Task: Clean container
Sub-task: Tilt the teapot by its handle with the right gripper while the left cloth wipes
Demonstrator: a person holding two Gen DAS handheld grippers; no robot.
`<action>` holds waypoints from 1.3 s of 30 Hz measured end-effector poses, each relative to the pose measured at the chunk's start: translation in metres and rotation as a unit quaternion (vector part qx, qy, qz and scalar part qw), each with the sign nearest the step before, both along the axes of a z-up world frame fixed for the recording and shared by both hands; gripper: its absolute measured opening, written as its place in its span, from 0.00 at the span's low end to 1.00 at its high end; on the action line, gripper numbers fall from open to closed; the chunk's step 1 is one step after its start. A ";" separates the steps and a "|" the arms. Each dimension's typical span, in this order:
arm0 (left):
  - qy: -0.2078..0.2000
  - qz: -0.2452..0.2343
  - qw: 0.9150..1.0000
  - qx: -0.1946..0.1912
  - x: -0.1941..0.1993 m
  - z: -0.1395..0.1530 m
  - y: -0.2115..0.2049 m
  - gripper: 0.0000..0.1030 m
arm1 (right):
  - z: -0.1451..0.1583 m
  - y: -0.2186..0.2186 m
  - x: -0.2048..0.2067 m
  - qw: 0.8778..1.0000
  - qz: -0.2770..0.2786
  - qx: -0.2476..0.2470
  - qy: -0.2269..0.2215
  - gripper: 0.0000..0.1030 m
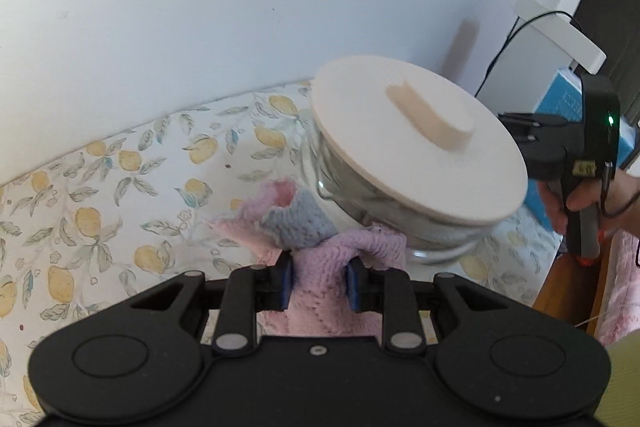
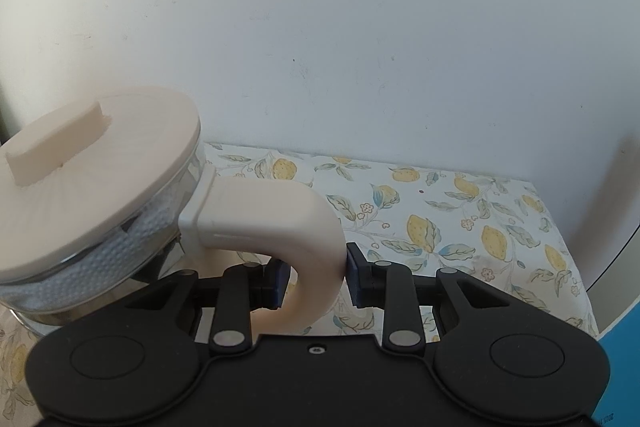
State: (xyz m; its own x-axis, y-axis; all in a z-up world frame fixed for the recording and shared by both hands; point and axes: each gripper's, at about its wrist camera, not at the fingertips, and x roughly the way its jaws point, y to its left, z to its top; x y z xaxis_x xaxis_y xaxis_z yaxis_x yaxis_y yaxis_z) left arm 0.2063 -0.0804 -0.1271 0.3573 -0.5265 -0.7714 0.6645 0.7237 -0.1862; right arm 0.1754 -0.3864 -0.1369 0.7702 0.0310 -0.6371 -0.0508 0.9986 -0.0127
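A glass container [image 1: 352, 187] with a cream lid [image 1: 416, 139] is held tilted above the table. My left gripper [image 1: 320, 285] is shut on a pink and grey cloth [image 1: 316, 231], which presses against the container's glass side. My right gripper [image 2: 316, 279] is shut on the container's cream curved handle [image 2: 280, 219]; the lid [image 2: 100, 167] and glass body [image 2: 80, 275] show at the left of the right wrist view. The right gripper's body [image 1: 576, 155] and the hand on it show behind the container in the left wrist view.
A table with a lemon-print cloth [image 1: 120, 195] stands against a white wall [image 1: 200, 7]. A white shelf with a black cable [image 1: 560, 27] and a blue box [image 1: 560, 95] are at the right. The lemon cloth [image 2: 460, 219] spreads to the right in the right wrist view.
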 end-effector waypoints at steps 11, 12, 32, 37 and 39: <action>0.022 -0.009 1.000 0.006 0.012 -0.022 -0.002 0.23 | 0.003 0.000 0.004 1.000 0.003 -0.003 0.013 0.33; 0.026 -0.012 1.000 0.007 0.014 -0.025 -0.002 0.23 | 0.003 0.000 0.005 1.000 0.002 -0.004 0.014 0.33; 0.075 -0.041 0.995 0.057 0.033 -0.080 -0.024 0.20 | 0.008 -0.002 0.031 0.999 0.026 -0.013 0.022 0.33; 0.071 -0.043 0.995 0.060 0.031 -0.081 -0.025 0.20 | 0.007 -0.006 0.037 0.999 0.037 -0.008 0.019 0.33; 0.066 -0.045 0.995 0.061 0.028 -0.080 -0.027 0.19 | 0.006 -0.008 0.038 0.999 0.042 -0.005 0.019 0.33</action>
